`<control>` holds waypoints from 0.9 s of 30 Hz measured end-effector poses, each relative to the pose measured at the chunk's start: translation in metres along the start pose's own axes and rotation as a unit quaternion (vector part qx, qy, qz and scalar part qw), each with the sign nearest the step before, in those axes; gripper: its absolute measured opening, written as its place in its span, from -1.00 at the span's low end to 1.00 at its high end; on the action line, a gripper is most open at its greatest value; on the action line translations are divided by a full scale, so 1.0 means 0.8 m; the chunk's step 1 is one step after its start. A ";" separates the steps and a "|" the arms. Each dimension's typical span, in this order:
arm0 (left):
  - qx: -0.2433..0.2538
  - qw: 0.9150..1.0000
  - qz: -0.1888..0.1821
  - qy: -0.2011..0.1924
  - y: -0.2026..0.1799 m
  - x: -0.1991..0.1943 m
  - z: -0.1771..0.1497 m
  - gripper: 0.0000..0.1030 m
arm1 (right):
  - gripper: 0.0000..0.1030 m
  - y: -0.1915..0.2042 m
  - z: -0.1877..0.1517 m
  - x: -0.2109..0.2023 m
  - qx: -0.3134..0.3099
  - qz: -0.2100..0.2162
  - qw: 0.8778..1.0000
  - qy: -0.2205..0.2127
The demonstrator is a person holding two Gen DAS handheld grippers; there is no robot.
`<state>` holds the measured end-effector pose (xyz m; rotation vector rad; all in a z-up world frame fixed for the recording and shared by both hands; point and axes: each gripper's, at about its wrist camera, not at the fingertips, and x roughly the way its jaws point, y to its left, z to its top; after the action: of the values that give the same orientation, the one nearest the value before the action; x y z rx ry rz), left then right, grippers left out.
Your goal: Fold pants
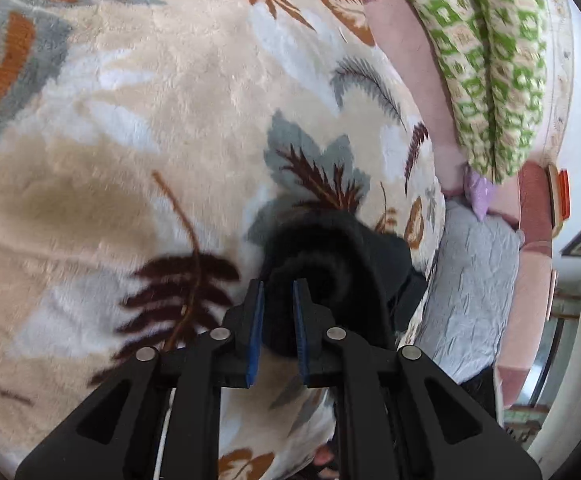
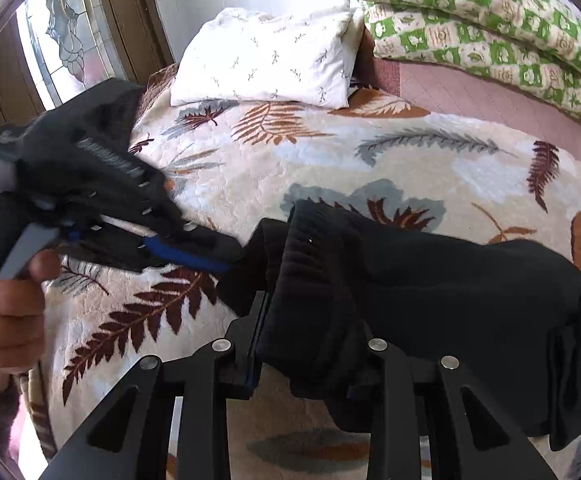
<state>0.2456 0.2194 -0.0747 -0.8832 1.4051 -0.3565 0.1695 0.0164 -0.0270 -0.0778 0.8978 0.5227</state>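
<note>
Black fabric fills the near foreground of the right wrist view: the pants drape from the right gripper toward three o'clock across a leaf-patterned blanket. That gripper's fingers pinch the ribbed waistband, the cloth bunched thick between them and hiding the right-hand pad. At nine o'clock the left gripper, held in a person's hand, reaches in with its blue pads pressed nearly together on an edge of the same garment. In the left wrist view the left gripper shows a dark fold of the pants clamped between its narrow fingers. White pillow lies at twelve o'clock, green-patterned pillows at one o'clock.
</note>
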 end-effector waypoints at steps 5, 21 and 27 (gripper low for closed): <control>-0.009 1.000 -0.003 0.004 0.011 0.003 0.011 -0.69 | -0.43 0.006 -0.002 0.004 -0.012 0.003 1.000 0.007; 0.075 0.994 0.081 0.013 -0.024 -0.010 0.017 -0.61 | 0.49 0.054 -0.007 0.049 -0.090 -0.044 0.994 0.037; 0.075 0.991 0.108 0.027 -0.021 -0.003 0.028 -0.61 | -0.15 0.025 -0.011 0.040 -0.048 -0.034 0.998 0.007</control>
<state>0.2710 0.2177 -0.0630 -0.5954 1.4881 -0.3174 0.1698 0.0444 -0.0544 -0.1997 0.8806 0.5017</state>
